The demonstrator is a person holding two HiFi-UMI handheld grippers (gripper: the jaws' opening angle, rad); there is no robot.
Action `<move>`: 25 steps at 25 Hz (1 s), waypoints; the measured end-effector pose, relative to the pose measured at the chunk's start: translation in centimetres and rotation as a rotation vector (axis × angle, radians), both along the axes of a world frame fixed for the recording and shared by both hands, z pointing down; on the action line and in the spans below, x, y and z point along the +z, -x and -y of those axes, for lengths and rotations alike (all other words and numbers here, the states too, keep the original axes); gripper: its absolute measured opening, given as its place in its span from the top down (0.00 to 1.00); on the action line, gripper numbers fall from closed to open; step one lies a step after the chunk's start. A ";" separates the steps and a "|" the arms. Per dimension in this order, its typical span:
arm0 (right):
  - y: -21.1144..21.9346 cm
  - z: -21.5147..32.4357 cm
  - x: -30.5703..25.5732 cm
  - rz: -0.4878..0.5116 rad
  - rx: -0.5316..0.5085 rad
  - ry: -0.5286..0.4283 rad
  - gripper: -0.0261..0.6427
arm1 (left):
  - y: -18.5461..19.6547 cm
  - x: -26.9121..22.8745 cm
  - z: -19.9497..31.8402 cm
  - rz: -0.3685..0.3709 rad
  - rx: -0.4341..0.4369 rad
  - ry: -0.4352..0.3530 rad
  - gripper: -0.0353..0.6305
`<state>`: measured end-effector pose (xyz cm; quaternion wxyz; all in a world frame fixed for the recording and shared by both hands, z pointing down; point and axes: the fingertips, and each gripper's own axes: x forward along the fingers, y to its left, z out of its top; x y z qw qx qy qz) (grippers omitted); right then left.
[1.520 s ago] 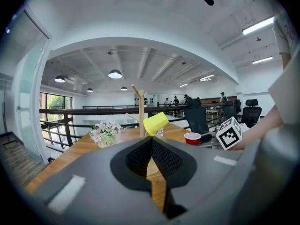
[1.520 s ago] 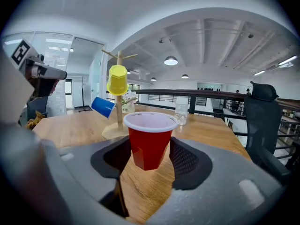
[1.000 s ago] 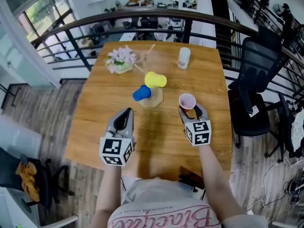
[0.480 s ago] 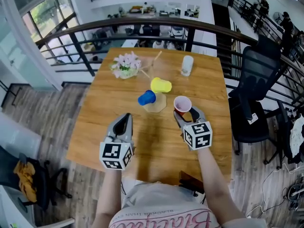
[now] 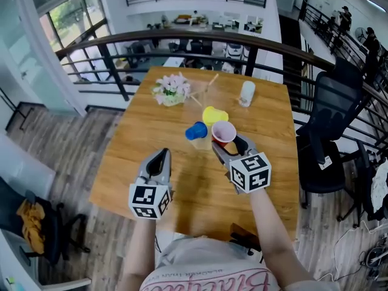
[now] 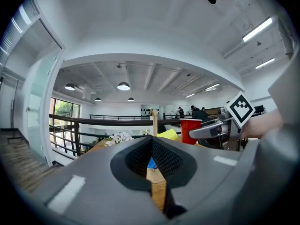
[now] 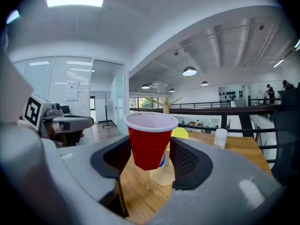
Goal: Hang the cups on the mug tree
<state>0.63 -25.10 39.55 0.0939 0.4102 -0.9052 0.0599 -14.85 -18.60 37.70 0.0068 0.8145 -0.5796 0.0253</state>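
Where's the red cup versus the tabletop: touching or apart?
Apart. Right gripper view shows the red cup clamped between the jaws, its base clear above the table.

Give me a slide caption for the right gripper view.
Right claw grips a red cup upright, facing the wooden mug tree.

Materials and surface finishes at the table.
The rectangular table of varnished brown wood (image 5: 133, 162) shows smooth, faintly shiny grain. The red plastic cup with white inside (image 7: 149, 146) is smooth and glossy. The pale wooden mug tree (image 7: 165, 102) looks bare and matt. The left gripper (image 6: 151, 143) has a matt grey plastic shell; its black pads (image 6: 165, 161) are dimpled.
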 end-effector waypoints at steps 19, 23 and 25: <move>9.5 2.5 -3.6 0.213 -0.178 0.143 0.58 | 2.2 -0.9 0.6 -0.008 -0.039 -0.026 0.93; 10.5 3.6 -4.4 0.373 -0.214 0.251 0.58 | 2.9 -0.9 1.0 -0.010 -0.054 -0.026 0.93; 11.0 4.0 -4.9 0.447 -0.241 0.293 0.58 | 3.3 -0.9 1.2 -0.012 -0.062 -0.024 0.93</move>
